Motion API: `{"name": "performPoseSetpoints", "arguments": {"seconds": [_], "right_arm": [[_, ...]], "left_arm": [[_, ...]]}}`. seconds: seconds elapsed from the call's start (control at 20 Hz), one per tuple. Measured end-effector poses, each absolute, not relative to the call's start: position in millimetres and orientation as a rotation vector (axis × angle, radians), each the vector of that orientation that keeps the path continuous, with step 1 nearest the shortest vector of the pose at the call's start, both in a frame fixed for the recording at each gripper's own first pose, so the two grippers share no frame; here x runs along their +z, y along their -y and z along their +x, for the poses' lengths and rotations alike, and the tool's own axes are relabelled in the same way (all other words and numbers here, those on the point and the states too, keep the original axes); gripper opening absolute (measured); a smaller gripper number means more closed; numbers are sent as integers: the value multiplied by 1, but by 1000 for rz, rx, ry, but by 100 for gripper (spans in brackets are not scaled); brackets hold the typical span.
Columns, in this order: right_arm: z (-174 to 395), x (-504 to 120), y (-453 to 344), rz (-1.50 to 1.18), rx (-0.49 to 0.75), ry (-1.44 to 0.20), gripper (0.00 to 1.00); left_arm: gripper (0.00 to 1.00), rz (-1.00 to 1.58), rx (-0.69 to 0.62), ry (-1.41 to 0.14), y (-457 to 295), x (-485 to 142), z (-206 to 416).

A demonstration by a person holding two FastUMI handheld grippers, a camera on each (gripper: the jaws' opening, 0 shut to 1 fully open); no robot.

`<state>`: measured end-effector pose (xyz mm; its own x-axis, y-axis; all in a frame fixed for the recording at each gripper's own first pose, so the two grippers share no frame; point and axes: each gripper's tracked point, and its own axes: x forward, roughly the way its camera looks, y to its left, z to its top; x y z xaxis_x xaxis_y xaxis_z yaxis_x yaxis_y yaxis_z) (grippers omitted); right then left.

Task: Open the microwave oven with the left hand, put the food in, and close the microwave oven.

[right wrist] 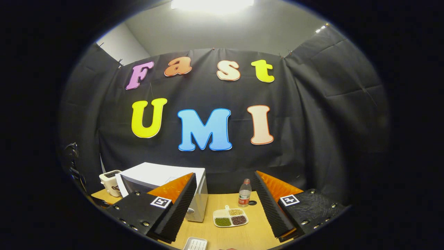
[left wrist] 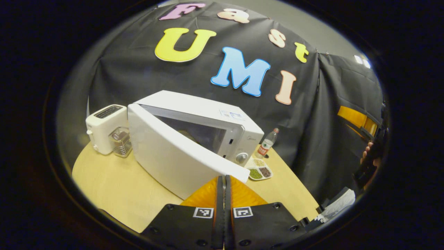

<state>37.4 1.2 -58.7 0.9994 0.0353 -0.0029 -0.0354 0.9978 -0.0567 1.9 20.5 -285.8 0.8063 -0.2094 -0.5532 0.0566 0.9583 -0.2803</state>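
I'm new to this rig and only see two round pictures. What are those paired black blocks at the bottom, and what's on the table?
Each picture comes from a camera riding on a hand-held gripper. In the left gripper view, the left gripper has its fingers together, holding nothing, in front of the microwave, whose door stands partly open. The right gripper is spread open and empty. On the table are a toaster, a water bottle and a divided dish of grains.
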Motion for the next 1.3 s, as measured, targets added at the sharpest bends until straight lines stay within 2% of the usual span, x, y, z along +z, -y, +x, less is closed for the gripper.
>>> {"name": "performPoseSetpoints", "arguments": {"seconds": [0.5,0.8,1.3], "right_arm": [[55,-72,39,-43,-11,-41,98],[60,-77,58,-44,-48,-61,98],[71,-76,73,-64,-71,-70,98]], "left_arm": [[9,-195,-194,-625,11,-301,71],[7,-181,-212,-622,19,-307,101],[7,-180,-194,-611,24,-316,149]]}}
